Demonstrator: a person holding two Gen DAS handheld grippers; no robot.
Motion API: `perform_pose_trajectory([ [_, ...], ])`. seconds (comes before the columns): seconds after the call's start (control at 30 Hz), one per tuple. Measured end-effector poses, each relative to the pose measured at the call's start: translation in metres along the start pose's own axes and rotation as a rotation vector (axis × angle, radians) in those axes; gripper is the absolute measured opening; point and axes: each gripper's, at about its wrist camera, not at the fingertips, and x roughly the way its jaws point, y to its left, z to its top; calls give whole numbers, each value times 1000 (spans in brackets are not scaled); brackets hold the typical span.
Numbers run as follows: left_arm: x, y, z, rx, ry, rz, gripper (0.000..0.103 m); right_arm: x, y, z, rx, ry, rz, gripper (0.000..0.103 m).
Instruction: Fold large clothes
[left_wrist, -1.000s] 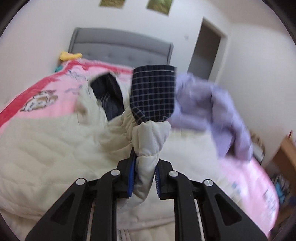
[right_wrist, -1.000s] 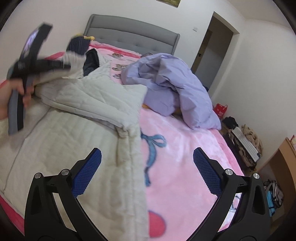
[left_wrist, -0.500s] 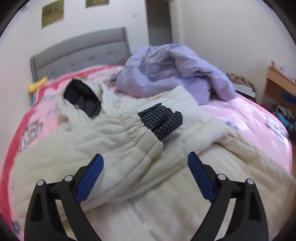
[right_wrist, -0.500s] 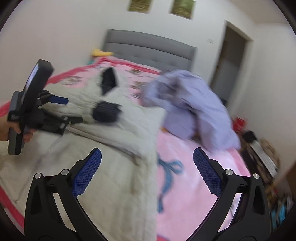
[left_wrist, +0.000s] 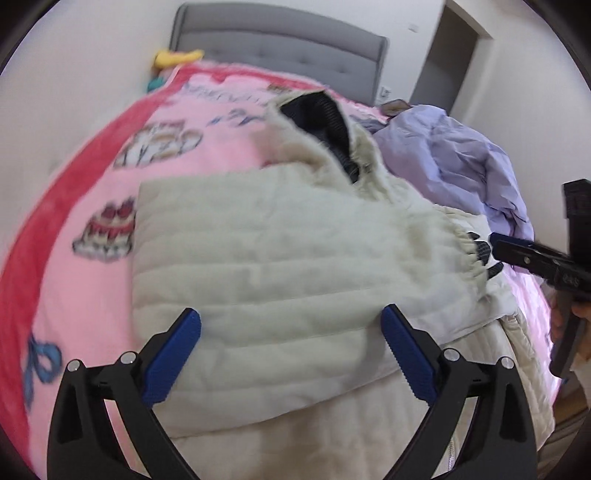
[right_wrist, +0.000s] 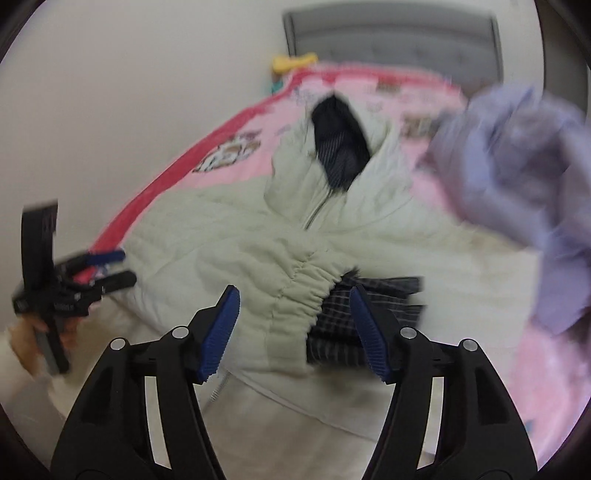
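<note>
Cream jacket (left_wrist: 280, 258) lies across the pink bed (left_wrist: 74, 229), one sleeve folded over. Left gripper (left_wrist: 291, 354) gapes empty; right gripper (right_wrist: 295, 325), closing, straddles the checked cuff (right_wrist: 365, 321) ungripped. A shallow pinch could drag the fold askew.

A second ago your left gripper (left_wrist: 291, 325) pinched the cream jacket's sleeve (left_wrist: 295, 266); its jaws have just been opening and now stand wide over the sleeve, which lies folded across the jacket's body. Your right gripper (right_wrist: 294, 299) has swung from the bed's pink side to the gathered cuff (right_wrist: 310, 291), its jaws just closing, with the cuff between them.
</note>
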Motion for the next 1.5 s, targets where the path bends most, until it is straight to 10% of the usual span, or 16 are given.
perform_pose_trajectory([
  [0.2, 16, 1, -22, 42, 9, 42, 96, 52, -23, -15, 197, 157, 102, 55],
  [0.37, 30, 5, -25, 11, 18, 57, 98, 55, -28, -31, 278, 119, 238, 26],
  [0.63, 27, -4, -27, -7, -31, 101, 98, -27, 31, -37, -19, -62, 142, 12],
  [1.0, 31, -4, -40, 109, -21, 127, 98, 39, 2, -64, 98, 76, 13, 14],
  [1.1, 19, -6, -39, 112, -57, 129, 98, 32, 5, -58, 53, 71, 17, 19],
  [1.23, -39, -8, -64, 171, -223, 100, 98, 0, 4, -53, 70, -22, 16, 77],
  [1.5, -71, -6, -84, 413, -215, 285, 98, -29, 56, -95, -354, -106, -280, 77],
])
